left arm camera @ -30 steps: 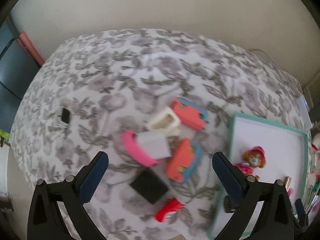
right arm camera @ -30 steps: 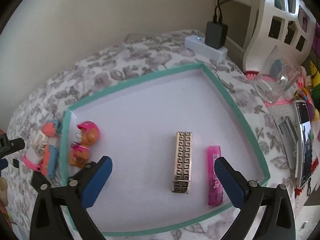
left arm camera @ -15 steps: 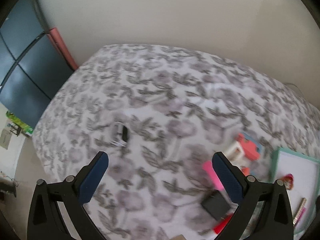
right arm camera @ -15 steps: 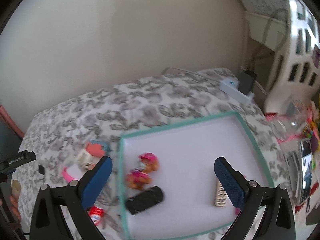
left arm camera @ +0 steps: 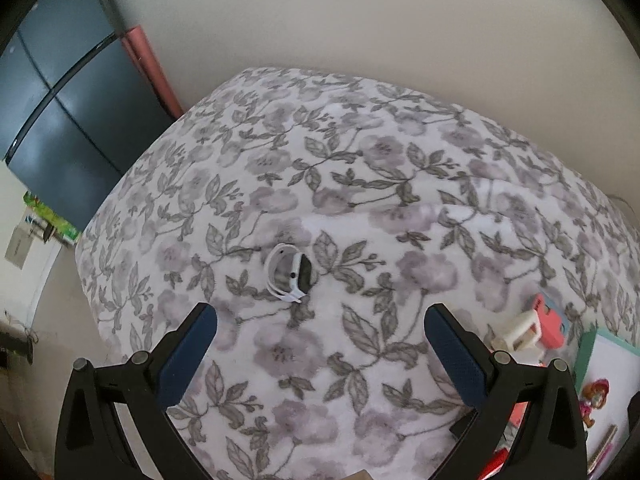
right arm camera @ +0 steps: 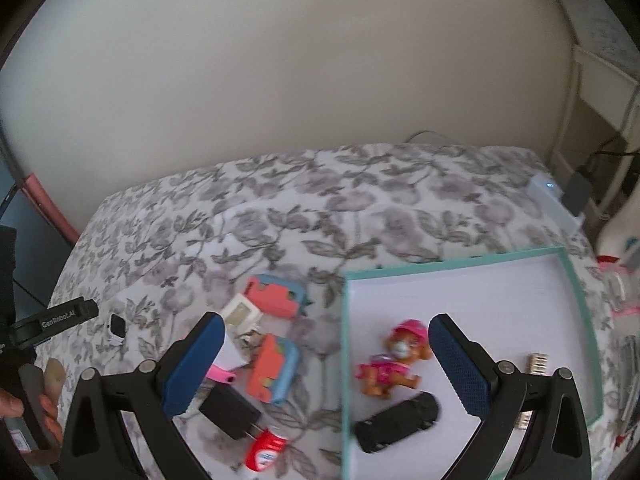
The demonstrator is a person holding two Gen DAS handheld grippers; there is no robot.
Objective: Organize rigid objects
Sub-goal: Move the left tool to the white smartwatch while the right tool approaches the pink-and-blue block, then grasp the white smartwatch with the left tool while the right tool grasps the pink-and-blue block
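Here, the left gripper (left arm camera: 320,354) is being held wide open over the floral bedspread (left arm camera: 360,184), with nothing between its blue pads (left arm camera: 188,354). A white smartwatch (left arm camera: 290,274) is lying on the cloth in the middle of the left wrist frame, just above the gap between the fingers and apart from both. At the right edge of that frame, a cream toy block (left arm camera: 516,330) and a coral toy piece (left arm camera: 550,318) are being shown beside the teal rim of the tray (left arm camera: 585,346).

In the right wrist frame, the right gripper (right arm camera: 326,360) is likewise being held wide open and empty, low in the picture. The teal-edged tray (right arm camera: 576,292) is lying in the right half of the frame; inside it a pink-helmeted dog figure (right arm camera: 390,364), a black oblong case (right arm camera: 396,422) and a patterned bar (right arm camera: 538,362), partly hidden behind the right finger, are being kept. Left of the tray, on the bedspread, a coral-and-blue toy (right arm camera: 274,296), a second coral-and-blue toy (right arm camera: 274,370), a black adapter (right arm camera: 228,412) and a red tube (right arm camera: 266,454) are lying close together. The smartwatch (right arm camera: 116,328) is being seen at the left, well apart from the tray, near the other gripper, which is being held in a hand (right arm camera: 36,404).
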